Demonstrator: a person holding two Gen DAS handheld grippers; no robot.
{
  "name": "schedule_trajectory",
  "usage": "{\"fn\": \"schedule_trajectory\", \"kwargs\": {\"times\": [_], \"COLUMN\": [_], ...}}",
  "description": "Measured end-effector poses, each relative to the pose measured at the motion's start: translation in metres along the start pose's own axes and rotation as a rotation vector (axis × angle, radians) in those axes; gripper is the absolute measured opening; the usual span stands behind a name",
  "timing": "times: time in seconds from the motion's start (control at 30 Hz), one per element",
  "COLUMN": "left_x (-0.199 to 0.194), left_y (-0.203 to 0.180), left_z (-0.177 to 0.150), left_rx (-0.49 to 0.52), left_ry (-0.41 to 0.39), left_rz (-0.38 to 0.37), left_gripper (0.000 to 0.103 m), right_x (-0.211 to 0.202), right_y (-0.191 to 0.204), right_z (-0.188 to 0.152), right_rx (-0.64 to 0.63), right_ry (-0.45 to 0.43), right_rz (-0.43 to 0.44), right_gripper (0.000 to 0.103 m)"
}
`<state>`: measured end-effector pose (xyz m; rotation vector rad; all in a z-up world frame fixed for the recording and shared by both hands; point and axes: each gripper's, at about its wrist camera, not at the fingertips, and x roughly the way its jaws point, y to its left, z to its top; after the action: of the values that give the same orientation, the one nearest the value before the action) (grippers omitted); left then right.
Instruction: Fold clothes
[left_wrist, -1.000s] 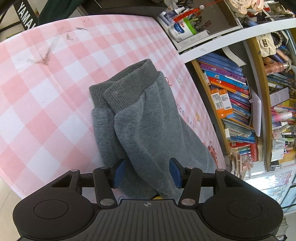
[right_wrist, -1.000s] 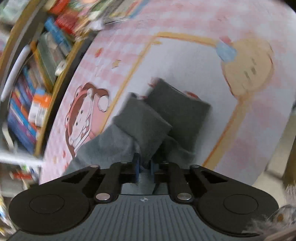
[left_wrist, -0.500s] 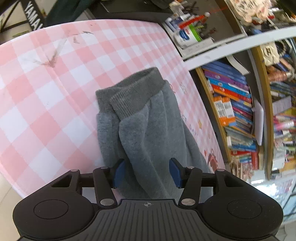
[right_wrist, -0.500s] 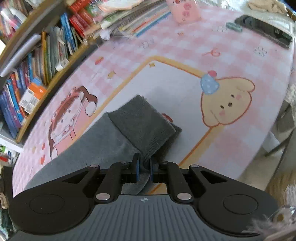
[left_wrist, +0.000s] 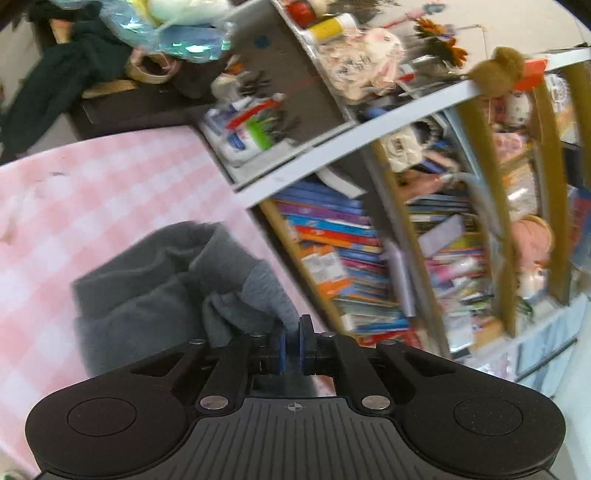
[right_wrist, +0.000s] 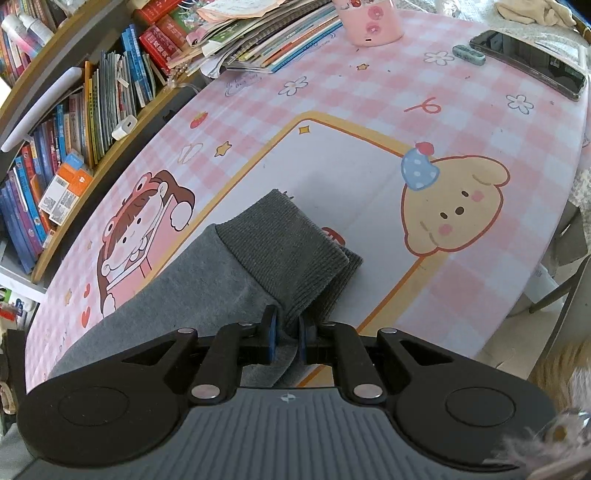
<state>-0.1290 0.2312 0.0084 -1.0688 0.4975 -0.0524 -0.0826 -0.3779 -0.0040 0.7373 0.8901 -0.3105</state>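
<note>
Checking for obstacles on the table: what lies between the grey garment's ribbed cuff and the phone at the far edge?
In the right wrist view, only bare tablecloth lies between the ribbed cuff and the phone.

The sweatpants lie on the table, near edge. Bookshelves stand left of the table; a phone lies at its far right, a book stack far.

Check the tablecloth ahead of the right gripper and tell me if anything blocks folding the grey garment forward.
Nothing visible does. The right gripper pinches the grey garment beside its ribbed cuff; the tablecloth beyond is bare. The phone and pink cup sit at the far edge.
</note>
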Motion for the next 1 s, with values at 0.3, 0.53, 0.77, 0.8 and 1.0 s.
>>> {"fn": "schedule_trajectory", "kwargs": {"times": [0.3,0.53,0.77,0.8,1.0], "left_x": [0.019,0.011,0.014,0.014,0.028], "left_y": [0.049,0.051,0.051,0.05,0.042], "left_z": [-0.015,-0.011,-0.012,-0.011,-0.001], "left_rx": [-0.099,-0.074,-0.085,-0.085,-0.058], "left_ry": [0.102,0.11,0.131,0.133,0.163], "left_rz": [0.255,0.239,0.248,0.249,0.226], "left_gripper": [0.006,0.006,0.007,0.007,0.005], "right_x": [-0.004,-0.074,-0.013,-0.011,-0.01], "right_y": [0.008,0.033,0.002,0.0,0.016], "right_z": [0.002,0.004,-0.005,-0.008,-0.003], "right_rx": [-0.027,-0.122,-0.041,-0.04,-0.065], "right_ry": [0.001,-0.304,-0.076,-0.073,-0.062], "right_rz": [-0.014,0.245,-0.007,-0.013,0.009], "right_gripper": [0.01,0.008,0.011,0.011,0.009]}}
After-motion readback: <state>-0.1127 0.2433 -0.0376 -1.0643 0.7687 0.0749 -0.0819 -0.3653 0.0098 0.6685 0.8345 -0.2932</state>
